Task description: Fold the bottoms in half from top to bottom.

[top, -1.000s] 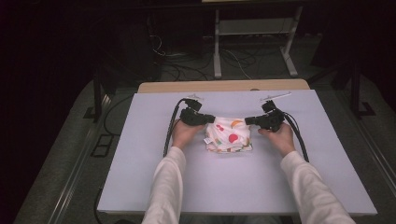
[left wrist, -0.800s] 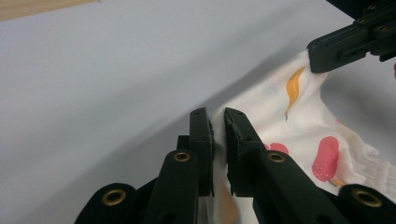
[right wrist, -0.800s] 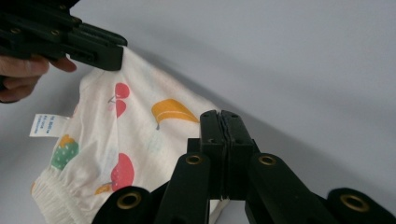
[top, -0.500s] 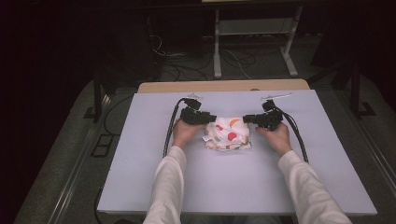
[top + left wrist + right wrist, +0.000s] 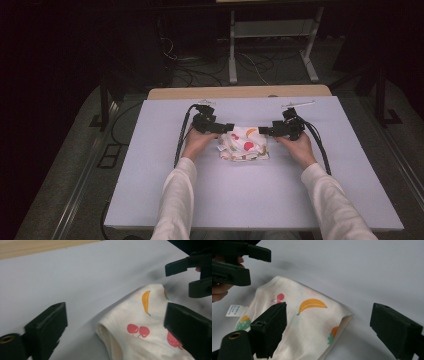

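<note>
A folded white cloth (image 5: pixel 245 145) printed with fruit lies on the pale table (image 5: pixel 250 200), between my two hands. My left gripper (image 5: pixel 227 127) sits at the cloth's far left corner. Its jaws have just been opening and now stand wide apart. In the left gripper view the cloth (image 5: pixel 140 325) lies loose between them, its folded edge gaping. My right gripper (image 5: pixel 262 131) is at the far right corner. It too has just been opening, and the cloth (image 5: pixel 307 315) rests untouched between its spread jaws. A small label (image 5: pixel 235 310) pokes out of the cloth.
A wooden strip (image 5: pixel 240 92) runs along the table's far edge. Black cables (image 5: pixel 181 135) trail from both grippers across the table. Beyond the table are a dark floor with cables and a white metal stand (image 5: pixel 270 35).
Both grippers have opened and let go of the cloth's far corners, and the cloth now lies flat on the table. Neither hand has shifted.
</note>
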### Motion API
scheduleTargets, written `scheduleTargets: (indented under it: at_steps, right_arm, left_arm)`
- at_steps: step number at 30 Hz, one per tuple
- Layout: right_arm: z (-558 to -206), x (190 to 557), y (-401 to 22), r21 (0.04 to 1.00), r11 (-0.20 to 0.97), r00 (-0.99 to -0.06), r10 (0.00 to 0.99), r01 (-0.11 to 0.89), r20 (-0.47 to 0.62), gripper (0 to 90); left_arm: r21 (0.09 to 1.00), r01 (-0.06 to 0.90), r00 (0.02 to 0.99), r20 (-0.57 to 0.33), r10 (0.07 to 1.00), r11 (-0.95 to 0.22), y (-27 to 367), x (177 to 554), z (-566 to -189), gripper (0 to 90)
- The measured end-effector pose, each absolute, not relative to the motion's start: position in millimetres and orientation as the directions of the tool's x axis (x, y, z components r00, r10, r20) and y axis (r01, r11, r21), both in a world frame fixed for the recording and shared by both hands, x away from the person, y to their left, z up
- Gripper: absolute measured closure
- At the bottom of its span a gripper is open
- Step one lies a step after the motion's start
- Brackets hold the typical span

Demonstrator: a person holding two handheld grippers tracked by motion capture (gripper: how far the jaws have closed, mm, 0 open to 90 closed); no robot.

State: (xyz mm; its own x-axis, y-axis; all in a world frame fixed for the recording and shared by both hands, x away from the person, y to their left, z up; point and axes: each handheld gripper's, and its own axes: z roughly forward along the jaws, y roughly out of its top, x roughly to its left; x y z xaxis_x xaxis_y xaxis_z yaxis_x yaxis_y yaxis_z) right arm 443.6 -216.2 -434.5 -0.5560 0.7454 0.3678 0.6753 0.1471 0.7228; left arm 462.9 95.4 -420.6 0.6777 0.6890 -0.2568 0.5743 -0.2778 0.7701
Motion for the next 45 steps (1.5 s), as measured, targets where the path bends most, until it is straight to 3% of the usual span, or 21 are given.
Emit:
scheduleTargets:
  at_steps: [4, 45]
  right_arm:
    - [-431.0, 438.6, -217.2, 0.712, 0.168, -0.553, 0.756, 0.682, 0.351, 0.0]
    - [-411.5, 366.9, -249.1, 0.790, 0.168, -0.614, 0.728, 0.590, 0.304, 0.0]
  left_arm:
    - [0.770, 0.573, 0.673, -0.247, 0.697, -0.281, 99.5, 459.9, -422.7, 0.0]
    - [0.840, 0.460, 0.719, -0.163, 0.676, -0.287, 152.7, 385.3, -397.4, 0.0]
